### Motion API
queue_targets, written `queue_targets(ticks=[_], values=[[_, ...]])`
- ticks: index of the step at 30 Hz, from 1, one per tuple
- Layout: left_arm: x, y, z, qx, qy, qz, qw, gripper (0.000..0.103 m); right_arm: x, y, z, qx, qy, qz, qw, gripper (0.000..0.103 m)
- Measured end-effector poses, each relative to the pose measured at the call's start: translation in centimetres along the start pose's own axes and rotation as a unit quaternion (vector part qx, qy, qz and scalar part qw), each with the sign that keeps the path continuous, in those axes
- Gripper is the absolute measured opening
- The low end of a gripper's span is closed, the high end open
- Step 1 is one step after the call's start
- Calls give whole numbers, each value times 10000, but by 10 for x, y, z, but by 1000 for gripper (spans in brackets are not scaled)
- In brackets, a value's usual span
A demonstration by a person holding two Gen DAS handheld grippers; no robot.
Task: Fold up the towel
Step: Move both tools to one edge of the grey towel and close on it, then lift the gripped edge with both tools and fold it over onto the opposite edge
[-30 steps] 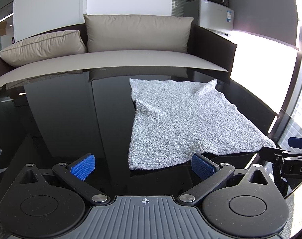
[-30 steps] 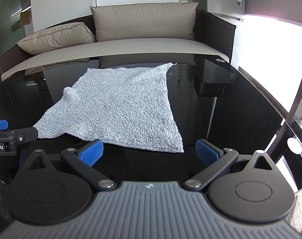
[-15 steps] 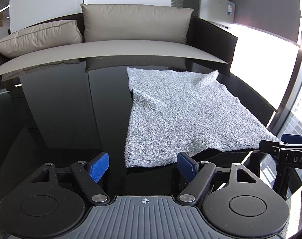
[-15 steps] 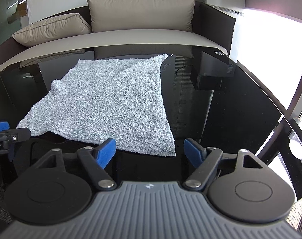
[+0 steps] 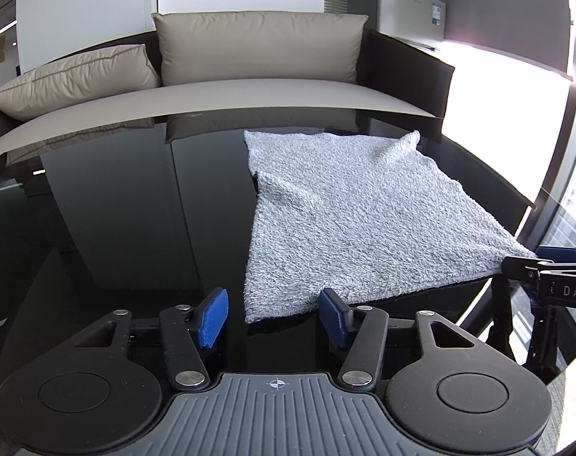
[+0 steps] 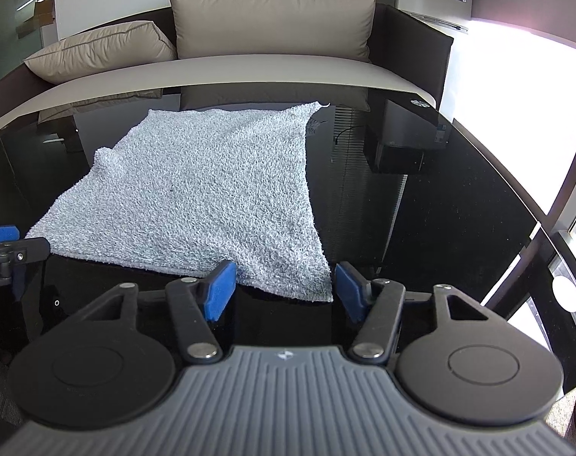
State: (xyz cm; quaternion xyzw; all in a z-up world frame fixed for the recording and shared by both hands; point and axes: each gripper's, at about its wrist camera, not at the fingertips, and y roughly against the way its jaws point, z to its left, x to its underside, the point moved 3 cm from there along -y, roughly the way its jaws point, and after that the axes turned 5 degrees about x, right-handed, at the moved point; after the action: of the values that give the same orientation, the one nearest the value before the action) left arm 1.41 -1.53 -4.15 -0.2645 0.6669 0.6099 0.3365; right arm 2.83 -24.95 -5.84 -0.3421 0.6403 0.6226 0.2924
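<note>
White letters "DAS" stand on the right tongs (image 5: 546, 266), by the towel's (image 5: 348, 220) corner. The fridge (image 5: 409, 11) label is unreadable.

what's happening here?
A person holds two handheld grippers at the near edge of a grey towel lying unfolded on a glossy black table. The left gripper and right gripper each frame a near corner, jaws closing, pads not yet pinching. No fold made yet.
</note>
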Motion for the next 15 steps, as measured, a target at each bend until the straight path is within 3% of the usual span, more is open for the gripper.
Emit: queue_targets(ticks=[1,5,9,15], values=[[0,0,0,-3,-2,-8,10000,39,0,0,0,12,2,-6,10000,40],[-1,0,-1,-1,-16,-38,10000,27,0,1,-2,44,32,-25,10000,26],[-2,0,-1,36,-14,-61,10000,9,-1,2,-3,-11,-6,-22,10000,11],[-2,0,-1,145,72,-80,9998,5,-1,4,-4,-109,-88,-9,9999,5]])
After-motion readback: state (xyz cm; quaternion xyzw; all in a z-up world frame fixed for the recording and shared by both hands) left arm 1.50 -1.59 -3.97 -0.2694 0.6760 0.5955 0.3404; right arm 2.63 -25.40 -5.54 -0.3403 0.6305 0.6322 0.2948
